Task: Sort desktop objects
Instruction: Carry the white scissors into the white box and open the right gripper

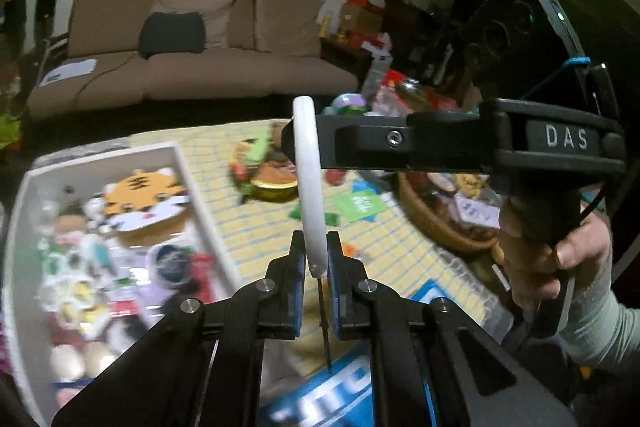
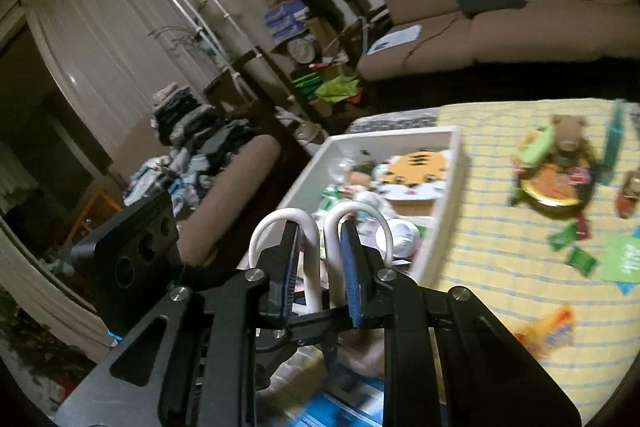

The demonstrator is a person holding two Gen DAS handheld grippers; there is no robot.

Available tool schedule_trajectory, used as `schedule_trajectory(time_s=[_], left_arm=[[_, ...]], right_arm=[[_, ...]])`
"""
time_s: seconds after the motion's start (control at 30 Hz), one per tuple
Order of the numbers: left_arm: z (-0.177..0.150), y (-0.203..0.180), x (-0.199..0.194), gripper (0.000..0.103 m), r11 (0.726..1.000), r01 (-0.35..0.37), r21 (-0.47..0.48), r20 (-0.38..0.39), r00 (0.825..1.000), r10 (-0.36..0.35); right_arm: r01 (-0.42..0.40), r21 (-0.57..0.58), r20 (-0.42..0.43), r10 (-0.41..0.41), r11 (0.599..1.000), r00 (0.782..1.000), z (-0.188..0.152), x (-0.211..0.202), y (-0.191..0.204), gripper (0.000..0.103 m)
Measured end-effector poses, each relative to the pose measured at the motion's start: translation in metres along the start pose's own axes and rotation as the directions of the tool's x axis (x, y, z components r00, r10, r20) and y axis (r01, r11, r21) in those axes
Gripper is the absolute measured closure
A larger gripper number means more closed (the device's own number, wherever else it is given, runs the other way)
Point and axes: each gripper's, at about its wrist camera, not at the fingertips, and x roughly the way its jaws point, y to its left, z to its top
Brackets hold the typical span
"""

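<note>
A pair of white-handled scissors [image 1: 308, 183] is held up over the table by both grippers. My left gripper [image 1: 316, 259] is shut on the scissors near the base of the handles, with the thin blade hanging below. My right gripper [image 2: 320, 259] is closed across the two white handle loops [image 2: 340, 223] of the scissors; it also shows from the side in the left wrist view [image 1: 440, 147]. A white box [image 1: 192, 187] with a tiger plush [image 1: 144, 199] and several small toys lies at the left, also in the right wrist view [image 2: 448, 211].
A yellow checked cloth [image 1: 248, 223] covers the table. On it lie a pile with a gold tin and a teddy bear [image 2: 560, 171], green cards [image 1: 360, 205], a wicker basket [image 1: 436, 223] of items and a blue box [image 1: 320, 399]. A brown sofa [image 1: 192, 39] stands behind.
</note>
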Motion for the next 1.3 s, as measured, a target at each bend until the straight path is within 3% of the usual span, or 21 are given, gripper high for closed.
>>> schedule_trajectory(time_s=[0.17, 0.43, 0.6, 1.0, 1.17, 1.3], left_arm=[[-0.001, 0.050, -0.005, 0.094, 0.996, -0.091, 0.011, -0.061, 0.994, 0.091], [-0.022, 0.114, 0.034, 0.093, 0.995, -0.084, -0.047, -0.164, 0.984, 0.075], [-0.029, 0.137, 0.029, 0.093, 0.995, -0.069, -0.071, -0.159, 0.986, 0.057], [-0.031, 0.203, -0.003, 0.093, 0.978, -0.170, -0.118, -0.203, 0.968, 0.144], [-0.035, 0.234, 0.014, 0.093, 0.972, -0.177, -0.154, -0.236, 0.962, 0.138], [-0.038, 0.254, 0.033, 0.093, 0.966, -0.207, -0.157, -0.281, 0.947, 0.157]], right_arm=[[-0.005, 0.001, -0.031, 0.005, 1.000, 0.999, 0.014, 0.060, 0.015, 0.083], [0.059, 0.018, -0.115, -0.056, 0.998, 0.992, 0.008, 0.153, -0.001, 0.083], [0.034, 0.044, -0.136, -0.028, 0.998, 0.990, 0.009, 0.180, -0.004, 0.083], [-0.008, 0.069, -0.161, 0.020, 0.998, 0.987, 0.023, 0.246, 0.031, 0.083], [0.048, 0.098, -0.176, -0.030, 0.994, 0.984, 0.024, 0.277, 0.025, 0.084], [0.132, 0.105, -0.196, -0.110, 0.986, 0.975, 0.025, 0.300, 0.013, 0.086]])
